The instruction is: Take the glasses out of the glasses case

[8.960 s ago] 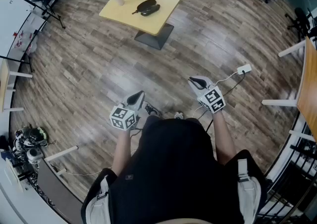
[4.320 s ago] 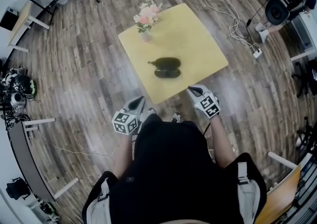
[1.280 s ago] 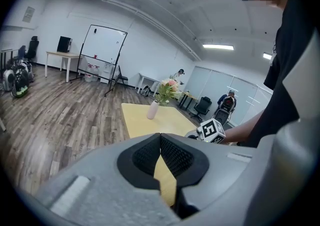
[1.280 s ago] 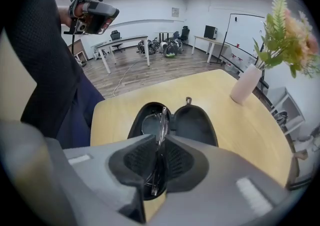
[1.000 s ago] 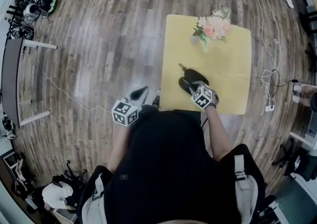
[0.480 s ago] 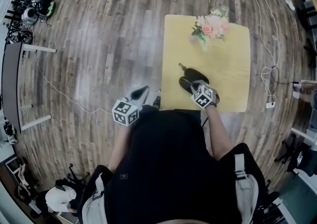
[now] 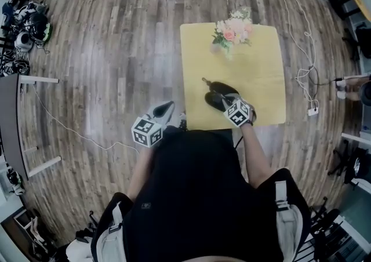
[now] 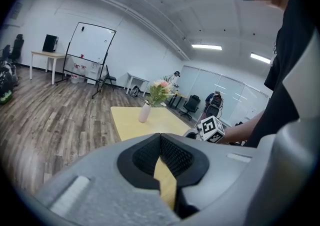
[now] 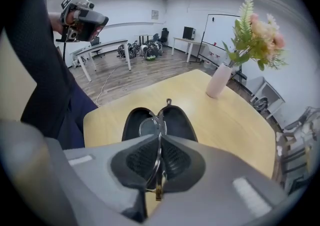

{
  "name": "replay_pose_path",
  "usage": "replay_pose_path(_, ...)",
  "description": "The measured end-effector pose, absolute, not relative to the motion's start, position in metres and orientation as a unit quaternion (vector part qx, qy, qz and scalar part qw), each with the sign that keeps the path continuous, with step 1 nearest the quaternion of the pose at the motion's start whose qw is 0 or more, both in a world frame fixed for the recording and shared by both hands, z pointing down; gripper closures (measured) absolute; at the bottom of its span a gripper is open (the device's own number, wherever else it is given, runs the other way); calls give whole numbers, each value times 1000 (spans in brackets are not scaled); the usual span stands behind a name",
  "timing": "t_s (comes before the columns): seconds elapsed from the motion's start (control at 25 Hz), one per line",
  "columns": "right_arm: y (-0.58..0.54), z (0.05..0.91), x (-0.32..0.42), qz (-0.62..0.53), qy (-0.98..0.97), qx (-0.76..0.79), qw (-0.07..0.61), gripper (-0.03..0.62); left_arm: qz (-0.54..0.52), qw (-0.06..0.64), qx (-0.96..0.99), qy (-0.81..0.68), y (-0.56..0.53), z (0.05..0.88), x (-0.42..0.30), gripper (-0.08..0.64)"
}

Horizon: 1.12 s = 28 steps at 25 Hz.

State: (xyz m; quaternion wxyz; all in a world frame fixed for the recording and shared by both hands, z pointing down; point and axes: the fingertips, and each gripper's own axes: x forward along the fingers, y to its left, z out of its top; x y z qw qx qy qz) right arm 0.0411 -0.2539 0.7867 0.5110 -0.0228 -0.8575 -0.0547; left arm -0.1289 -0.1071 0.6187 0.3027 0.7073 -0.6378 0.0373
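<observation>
Lying open on the counter [image 7: 261,81], the glasses case [image 9: 177,120] has the glasses [image 9: 149,125] at its middle, clamped by the right hand-held gripper [image 9: 159,142]. A vase [image 9: 218,81] stands beyond; the left hand-held gripper [image 8: 161,142] is closed, empty.

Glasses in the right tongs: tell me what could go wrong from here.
The right tongs pinch only the thin frame of the glasses, so they might twist or slip. The open case lies unheld, with the left tongs off the table; it could drag along if the glasses catch.
</observation>
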Motion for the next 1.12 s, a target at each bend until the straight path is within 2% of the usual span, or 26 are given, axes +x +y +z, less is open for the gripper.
replay_pose_path(0.24, -258, 763, 47, -9, -880, 41, 474, 572, 43, 300, 736, -606, -117, 618, -130, 549)
replay_pose_path(0.68, -259, 711, 59, 91, -915, 176, 351, 572, 64, 289, 793, -533, -132, 619, -123, 549)
replay_pose_path(1.12, -228, 687, 77, 87, -913, 240, 318, 572, 87, 276, 833, -472, -134, 621, -108, 549)
